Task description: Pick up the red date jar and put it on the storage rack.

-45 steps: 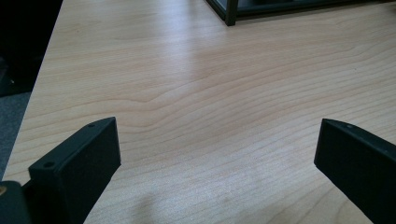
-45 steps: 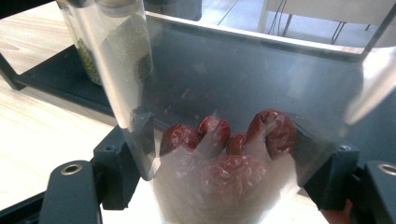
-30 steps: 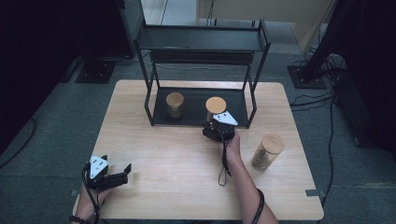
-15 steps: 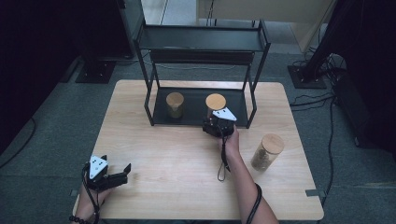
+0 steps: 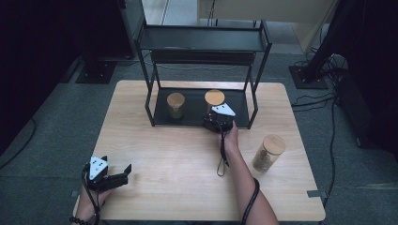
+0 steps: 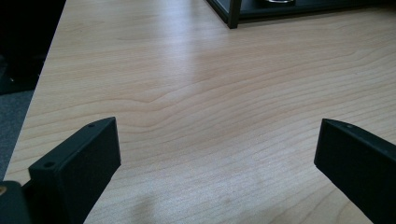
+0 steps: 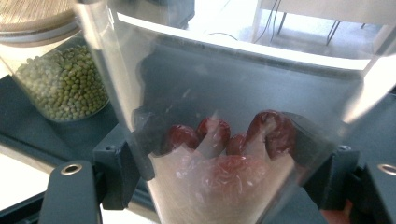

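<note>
Right gripper view: right gripper point(image 7: 219, 186) clamped on clear glass jar of red dates point(image 7: 219, 140), low on its wall to keep it upright while it goes onto the black rack's bottom shelf point(image 5: 237, 110), right of the green-bean jar point(image 5: 176, 105); left gripper point(image 5: 110, 176) gaping, empty, near the table's point(image 5: 187, 154) front-left corner

Overhead view faces forward; gripper views sit close, sharing the table point(image 5: 187, 154).

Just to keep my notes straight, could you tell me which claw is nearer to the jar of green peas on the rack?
The right claw: it grips the jar of red fruit beside the green pea jar. The left claw sits at the table's near left corner.
</note>
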The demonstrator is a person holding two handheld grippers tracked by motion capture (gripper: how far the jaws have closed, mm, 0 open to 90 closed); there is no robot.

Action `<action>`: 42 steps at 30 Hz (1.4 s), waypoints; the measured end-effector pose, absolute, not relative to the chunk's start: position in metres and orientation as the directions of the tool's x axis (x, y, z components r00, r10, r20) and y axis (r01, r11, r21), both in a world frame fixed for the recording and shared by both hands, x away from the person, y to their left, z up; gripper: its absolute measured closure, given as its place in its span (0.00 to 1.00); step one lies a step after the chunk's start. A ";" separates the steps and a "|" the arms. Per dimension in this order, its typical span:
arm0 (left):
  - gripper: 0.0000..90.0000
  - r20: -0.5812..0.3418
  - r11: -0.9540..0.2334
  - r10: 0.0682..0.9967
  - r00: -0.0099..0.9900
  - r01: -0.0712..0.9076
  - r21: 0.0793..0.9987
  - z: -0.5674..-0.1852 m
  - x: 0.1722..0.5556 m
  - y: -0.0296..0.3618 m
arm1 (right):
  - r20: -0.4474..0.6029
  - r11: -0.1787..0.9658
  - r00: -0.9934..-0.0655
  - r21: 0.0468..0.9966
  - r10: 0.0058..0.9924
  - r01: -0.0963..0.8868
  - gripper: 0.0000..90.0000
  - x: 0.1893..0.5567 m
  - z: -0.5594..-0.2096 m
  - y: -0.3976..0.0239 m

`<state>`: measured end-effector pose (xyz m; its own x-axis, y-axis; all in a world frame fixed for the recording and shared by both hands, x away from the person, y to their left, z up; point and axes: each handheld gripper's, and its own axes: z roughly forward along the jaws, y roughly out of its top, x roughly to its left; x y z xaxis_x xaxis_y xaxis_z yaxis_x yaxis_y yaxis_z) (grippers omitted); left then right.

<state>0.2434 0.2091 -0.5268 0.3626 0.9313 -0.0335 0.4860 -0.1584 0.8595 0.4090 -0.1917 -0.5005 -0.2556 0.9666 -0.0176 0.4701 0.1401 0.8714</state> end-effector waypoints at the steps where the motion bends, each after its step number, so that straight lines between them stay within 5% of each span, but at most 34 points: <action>1: 0.00 -0.034 -0.158 0.931 0.362 0.486 0.860 -0.527 0.243 0.209 | -0.017 0.139 -0.255 0.872 0.967 0.470 0.28 0.411 -0.501 -0.191; 31: 0.01 -0.041 -0.155 0.929 0.368 0.486 0.860 -0.527 0.244 0.210 | -0.017 0.113 -0.209 0.882 0.978 0.457 0.28 0.437 -0.511 -0.182; 37: 0.00 -0.038 -0.157 0.929 0.369 0.485 0.860 -0.527 0.243 0.209 | 0.005 0.101 -0.218 0.877 0.976 0.471 0.05 0.435 -0.520 -0.181; 42: 0.01 -0.037 -0.159 0.928 0.371 0.484 0.861 -0.527 0.243 0.209 | 0.015 0.091 -0.218 0.879 0.976 0.468 0.00 0.433 -0.524 -0.180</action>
<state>0.2434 0.2093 -0.5268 0.3705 0.9281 -0.0369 0.4839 -0.1590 0.8606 0.4326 -0.1796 -0.5240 -0.2181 0.9758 0.0151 0.4677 0.0909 0.8792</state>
